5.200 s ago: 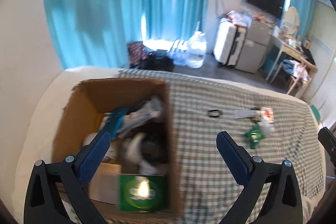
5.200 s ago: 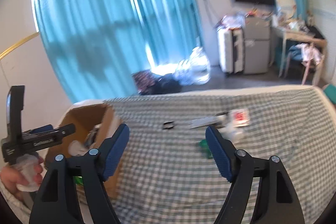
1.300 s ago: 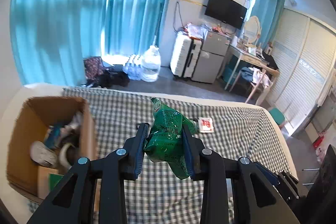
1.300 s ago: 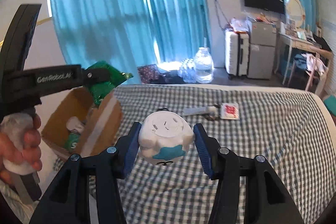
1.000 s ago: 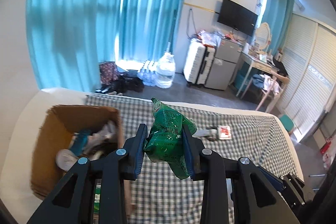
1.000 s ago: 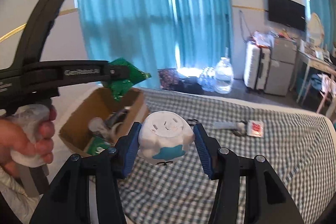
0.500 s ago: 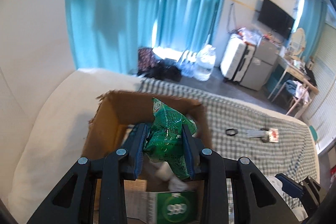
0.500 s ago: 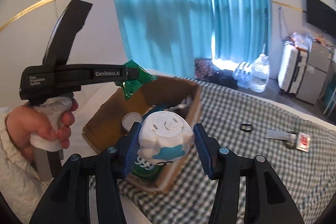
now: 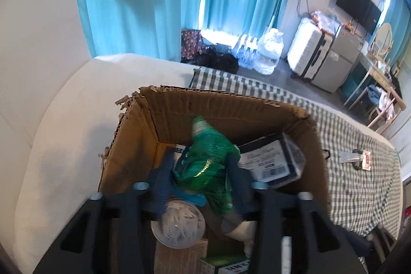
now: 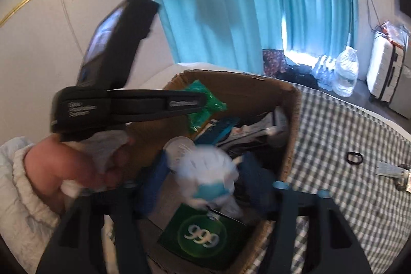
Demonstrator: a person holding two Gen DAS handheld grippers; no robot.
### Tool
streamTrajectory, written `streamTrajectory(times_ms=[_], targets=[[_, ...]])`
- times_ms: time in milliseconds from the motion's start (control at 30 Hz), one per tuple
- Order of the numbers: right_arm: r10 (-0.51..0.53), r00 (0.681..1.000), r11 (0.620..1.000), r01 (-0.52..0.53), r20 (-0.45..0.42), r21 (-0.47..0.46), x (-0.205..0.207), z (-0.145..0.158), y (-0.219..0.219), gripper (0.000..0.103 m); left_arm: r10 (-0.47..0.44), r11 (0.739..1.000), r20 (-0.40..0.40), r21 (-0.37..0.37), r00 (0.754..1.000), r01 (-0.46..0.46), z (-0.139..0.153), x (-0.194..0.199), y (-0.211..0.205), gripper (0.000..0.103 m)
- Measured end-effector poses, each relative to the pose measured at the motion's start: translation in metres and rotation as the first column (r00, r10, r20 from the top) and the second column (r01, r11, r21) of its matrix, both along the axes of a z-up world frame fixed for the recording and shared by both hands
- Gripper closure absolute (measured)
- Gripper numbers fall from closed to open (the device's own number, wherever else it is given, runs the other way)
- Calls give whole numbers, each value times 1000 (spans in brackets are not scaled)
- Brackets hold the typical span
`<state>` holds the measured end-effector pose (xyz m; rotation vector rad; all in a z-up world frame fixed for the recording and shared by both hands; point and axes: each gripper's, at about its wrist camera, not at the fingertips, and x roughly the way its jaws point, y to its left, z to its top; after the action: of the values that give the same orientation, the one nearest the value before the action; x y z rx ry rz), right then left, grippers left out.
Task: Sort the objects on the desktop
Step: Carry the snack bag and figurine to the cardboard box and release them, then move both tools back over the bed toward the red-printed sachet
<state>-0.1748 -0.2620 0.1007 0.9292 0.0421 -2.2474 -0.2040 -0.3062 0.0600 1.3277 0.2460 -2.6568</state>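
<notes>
**Both grippers opening over the cardboard box**

The left gripper (image 9: 200, 179) is hanging over the cardboard box (image 9: 231, 104), jaws just widening, the green packet (image 9: 205, 161) between them with its long axis pointing toward the frame's top. Only the right wrist view is showing the right gripper (image 10: 205, 179), jaws spreading around the blurred white round object (image 10: 205, 171), lower centre, and the person's hand (image 10: 69, 171).

White bed (image 9: 64, 120) under green-checked cloth (image 9: 359, 186); brown cardboard box (image 9: 205, 104), black hair tie (image 10: 354, 158), small tube (image 10: 388, 169) on it.
</notes>
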Motion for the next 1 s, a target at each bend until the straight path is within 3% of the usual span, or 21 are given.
streamTrajectory(times_ms=[67,133,367,600,767,1000], targets=[[0,1000,999,-1,-14,-35,5,-1,7,18,9,1000,12,-17,1000,-9,-1,-2,-1,28],[-7,1000,998,6,-12,-55,7,0,14,18,27,999,19,-28,999,-26,-2,0,-2,19],[-126,992,991,126,-13,-43,12,7,61,18,71,997,33,-22,997,-70,1,25,5,17],[-268,962,963,266,-48,-52,26,30,123,18,32,997,-57,-62,998,-35,38,62,56,11],[-359,928,933,353,-101,-72,43,58,166,18,-22,996,-140,-90,990,9,72,85,105,1],[-461,867,887,458,-189,-62,86,80,233,17,-110,990,-200,-112,974,89,96,103,173,0]])
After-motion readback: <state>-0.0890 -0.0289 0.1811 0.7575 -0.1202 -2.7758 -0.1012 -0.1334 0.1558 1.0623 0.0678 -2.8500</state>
